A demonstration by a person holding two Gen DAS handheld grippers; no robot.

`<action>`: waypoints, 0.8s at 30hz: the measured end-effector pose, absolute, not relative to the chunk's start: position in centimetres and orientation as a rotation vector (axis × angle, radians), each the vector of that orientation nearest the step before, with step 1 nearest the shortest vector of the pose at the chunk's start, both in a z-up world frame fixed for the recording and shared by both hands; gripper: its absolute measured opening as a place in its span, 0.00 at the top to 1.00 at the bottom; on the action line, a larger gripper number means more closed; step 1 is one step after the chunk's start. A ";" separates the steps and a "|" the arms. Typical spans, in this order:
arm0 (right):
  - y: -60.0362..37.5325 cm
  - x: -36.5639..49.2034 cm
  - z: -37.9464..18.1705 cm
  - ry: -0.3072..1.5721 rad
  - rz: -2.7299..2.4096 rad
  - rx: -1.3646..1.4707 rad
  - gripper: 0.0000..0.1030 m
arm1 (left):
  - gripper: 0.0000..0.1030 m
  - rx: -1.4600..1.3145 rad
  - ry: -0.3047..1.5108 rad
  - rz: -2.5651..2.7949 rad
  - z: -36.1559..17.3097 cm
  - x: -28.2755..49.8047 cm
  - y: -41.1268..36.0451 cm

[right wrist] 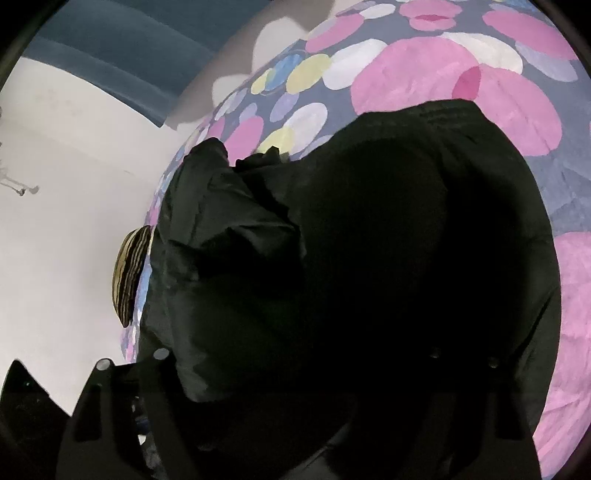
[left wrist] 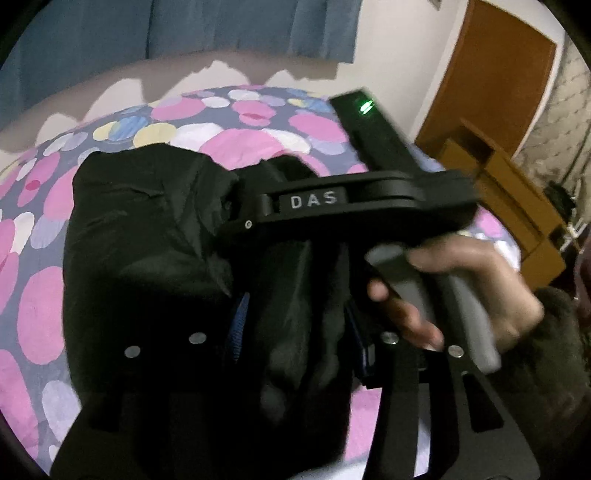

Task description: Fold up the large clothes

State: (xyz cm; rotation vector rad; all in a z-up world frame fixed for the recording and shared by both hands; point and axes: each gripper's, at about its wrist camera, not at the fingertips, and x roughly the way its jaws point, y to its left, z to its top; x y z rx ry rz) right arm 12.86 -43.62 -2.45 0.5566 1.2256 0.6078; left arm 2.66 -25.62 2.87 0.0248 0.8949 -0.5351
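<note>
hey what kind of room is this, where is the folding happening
Most likely a bedroom in a home. A black garment lies on a bed covered by a bedspread with pink and white circles, blue curtains hang behind it, and a brown wooden door stands to the side.

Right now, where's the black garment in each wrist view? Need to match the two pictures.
Left wrist view: the black garment fills the centre and lower left, bunched on the bed, partly behind the other hand-held gripper.
Right wrist view: it fills the centre and lower right, a crumpled part toward the left.
Shared landmark: the bedsheet with pink circles under the garment.
</note>
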 end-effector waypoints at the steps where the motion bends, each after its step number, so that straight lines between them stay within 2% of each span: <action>1: -43.8 12.8 -2.5 1.227 0.608 0.561 0.27 | 0.54 0.021 0.878 -0.549 3.4 2.0 -25.2; 5: -43.8 12.7 -2.5 1.230 0.601 0.558 0.27 | 0.53 0.016 0.754 -0.542 6.0 0.1 -22.1; 8: -43.9 12.7 -2.4 1.233 0.595 0.554 0.27 | 0.46 -0.024 0.688 -0.467 6.6 -0.3 -18.3; 12: -43.8 12.6 -1.5 1.237 0.580 0.556 0.26 | 0.45 -0.144 0.745 -0.375 3.2 2.1 -12.7; 14: -43.6 12.4 -0.9 1.231 0.595 0.570 0.26 | 0.45 -0.179 0.788 -0.372 1.4 3.0 -11.9; 16: -43.3 12.0 0.3 1.222 0.620 0.577 0.25 | 0.39 -0.222 0.808 -0.389 -0.1 3.4 -11.5; 21: -42.6 10.6 1.9 1.214 0.651 0.501 0.23 | 0.37 -0.300 0.809 -0.401 -1.0 3.8 -11.5; 23: -42.5 9.9 2.1 1.194 0.632 0.447 0.26 | 0.36 -0.289 0.799 -0.400 -1.1 3.9 -11.9; 24: -42.4 9.6 2.1 1.184 0.600 0.394 0.41 | 0.35 -0.285 0.795 -0.402 -1.2 3.9 -12.0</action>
